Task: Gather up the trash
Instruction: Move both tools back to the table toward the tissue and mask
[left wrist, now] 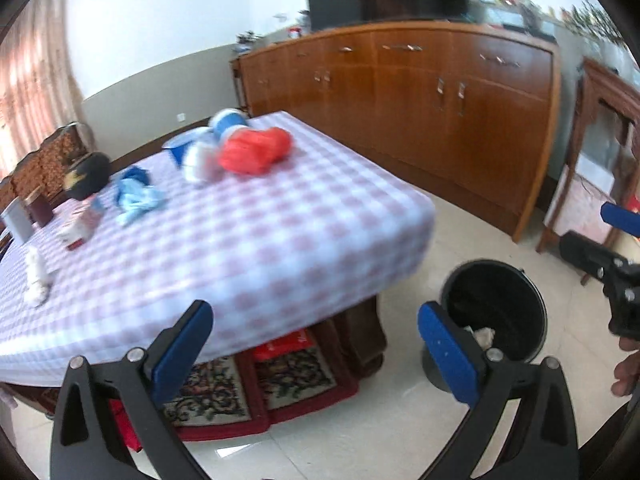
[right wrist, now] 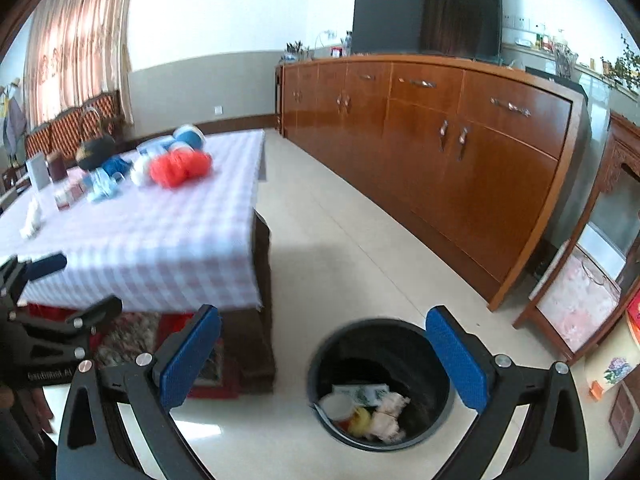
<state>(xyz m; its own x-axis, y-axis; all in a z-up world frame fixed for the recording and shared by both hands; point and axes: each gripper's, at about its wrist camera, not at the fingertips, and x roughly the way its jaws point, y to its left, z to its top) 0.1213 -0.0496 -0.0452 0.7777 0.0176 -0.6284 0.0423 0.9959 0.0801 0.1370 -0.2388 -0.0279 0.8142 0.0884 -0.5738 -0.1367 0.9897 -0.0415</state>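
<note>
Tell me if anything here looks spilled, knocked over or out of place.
Nothing looks spilled or damaged. The black bin stands upright on the floor with trash inside it. A white crumpled scrap lies loose on the checked tablecloth, away from the other items. Both tongs, left and right, are open and empty.

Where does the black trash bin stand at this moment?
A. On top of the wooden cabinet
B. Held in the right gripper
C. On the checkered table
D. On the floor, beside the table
D: the black trash bin stands on the pale tiled floor, beside the checkered table, with trash inside it.
</note>
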